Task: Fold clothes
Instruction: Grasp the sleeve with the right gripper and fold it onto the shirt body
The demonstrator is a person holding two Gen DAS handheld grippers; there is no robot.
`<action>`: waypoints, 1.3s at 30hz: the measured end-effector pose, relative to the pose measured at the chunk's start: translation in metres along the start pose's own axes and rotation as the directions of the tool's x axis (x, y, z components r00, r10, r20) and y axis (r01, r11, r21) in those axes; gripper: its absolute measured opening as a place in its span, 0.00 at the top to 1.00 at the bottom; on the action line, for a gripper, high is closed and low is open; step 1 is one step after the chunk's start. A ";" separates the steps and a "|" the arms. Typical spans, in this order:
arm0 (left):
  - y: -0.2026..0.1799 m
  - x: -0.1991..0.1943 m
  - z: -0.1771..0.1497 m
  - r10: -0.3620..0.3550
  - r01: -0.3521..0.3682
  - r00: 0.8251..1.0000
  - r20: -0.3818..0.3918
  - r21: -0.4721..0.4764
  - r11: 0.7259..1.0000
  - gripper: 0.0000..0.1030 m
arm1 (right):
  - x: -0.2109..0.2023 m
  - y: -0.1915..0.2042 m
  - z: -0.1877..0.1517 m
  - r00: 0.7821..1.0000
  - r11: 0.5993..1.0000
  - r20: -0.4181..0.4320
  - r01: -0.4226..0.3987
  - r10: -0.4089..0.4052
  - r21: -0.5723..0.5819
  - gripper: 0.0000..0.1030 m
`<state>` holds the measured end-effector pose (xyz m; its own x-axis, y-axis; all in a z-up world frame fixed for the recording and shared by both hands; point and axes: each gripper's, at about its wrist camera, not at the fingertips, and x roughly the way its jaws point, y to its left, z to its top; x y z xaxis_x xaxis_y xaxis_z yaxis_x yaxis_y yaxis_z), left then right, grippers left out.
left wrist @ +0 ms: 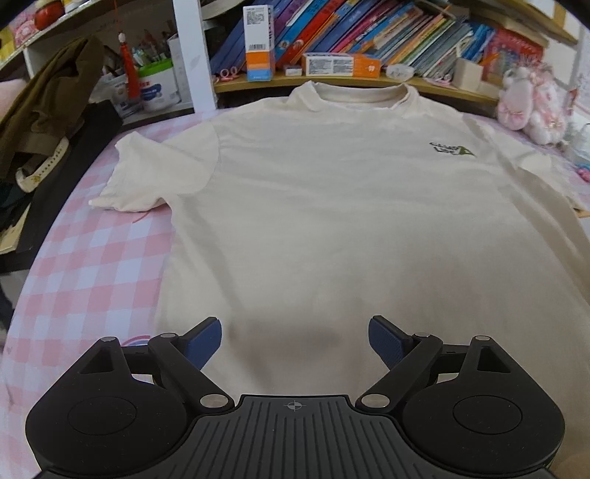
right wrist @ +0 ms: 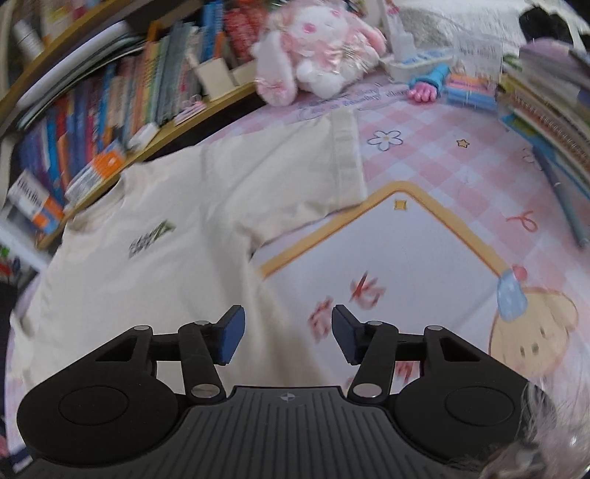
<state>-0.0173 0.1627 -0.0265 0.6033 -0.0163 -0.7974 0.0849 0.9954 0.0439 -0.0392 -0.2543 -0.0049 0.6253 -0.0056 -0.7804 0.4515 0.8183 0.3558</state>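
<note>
A cream short-sleeved T-shirt [left wrist: 332, 206] with a small dark chest logo [left wrist: 451, 149] lies flat, front up, on a pink checked cloth [left wrist: 92, 258]; its collar points away from me. My left gripper [left wrist: 295, 341] is open and empty, over the shirt's lower hem. My right gripper [right wrist: 287, 337] is open and empty, above the shirt's right side edge [right wrist: 265, 294]. The shirt's right sleeve [right wrist: 332, 165] lies spread out ahead in the right wrist view.
A shelf of books [left wrist: 368, 33] and boxes [left wrist: 260, 44] runs along the far edge. A pink plush rabbit [right wrist: 313, 48] sits at the far right corner. Dark clothes [left wrist: 48, 110] are piled at the left. Notebooks [right wrist: 545, 110] and a pen [right wrist: 568, 199] lie at the right.
</note>
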 end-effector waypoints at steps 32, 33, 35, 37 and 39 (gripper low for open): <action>-0.074 0.008 0.003 0.172 -0.179 0.979 -0.106 -0.054 0.982 0.13 | 0.112 -0.049 0.123 0.998 0.992 0.057 -0.015 0.022 -0.124 0.79; -0.074 0.009 0.004 0.169 -0.175 0.980 -0.105 -0.054 0.983 0.13 | 0.113 -0.045 0.122 0.998 0.989 0.058 0.006 0.003 -0.149 0.83; -0.071 0.009 0.004 0.159 -0.165 0.982 -0.102 -0.052 0.985 0.13 | 0.115 -0.042 0.122 0.998 0.985 0.053 0.032 -0.024 -0.169 0.91; -0.069 0.009 0.003 0.150 -0.156 0.983 -0.101 -0.052 0.986 0.13 | 0.116 -0.044 0.128 0.999 0.992 0.031 0.024 -0.020 -0.127 0.92; -0.065 0.009 0.002 0.146 -0.152 0.984 -0.099 -0.055 0.987 0.13 | 0.112 -0.039 0.135 0.999 0.994 0.042 0.020 -0.016 -0.108 0.92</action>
<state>-0.0158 0.0975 -0.0353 0.5279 0.1386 -0.8379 -0.0512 0.9900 0.1315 0.0991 -0.3643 -0.0370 0.6440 -0.0425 -0.7638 0.3923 0.8755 0.2821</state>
